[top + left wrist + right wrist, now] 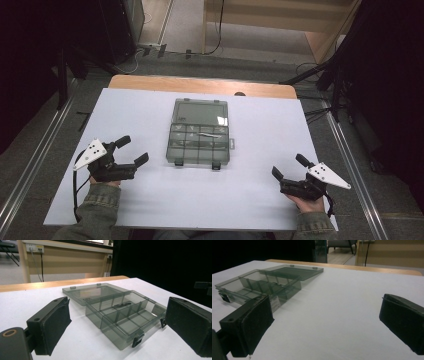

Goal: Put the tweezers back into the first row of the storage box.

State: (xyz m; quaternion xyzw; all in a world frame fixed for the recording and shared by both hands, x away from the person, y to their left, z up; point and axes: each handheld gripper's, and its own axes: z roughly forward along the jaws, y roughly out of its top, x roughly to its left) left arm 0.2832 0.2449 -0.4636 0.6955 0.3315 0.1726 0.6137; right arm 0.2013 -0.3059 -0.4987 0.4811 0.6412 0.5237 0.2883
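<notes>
1. No text, brand or number can be read anywhere.
2. A small white label [274, 303] sits on the side wall of the clear compartment box [259, 285]; its print is too small to make out.

Smoky translucent plastic compartment box [198, 144] lying open and flat near the middle of the white table [260, 190]. Hinged lid [200, 112] folded back flat on the far side, tray divided by partitions into several compartments, two dark latches [216, 165] on the near edge. Small thin metallic part [121, 305] resting in one compartment; kind not discernible.
</notes>
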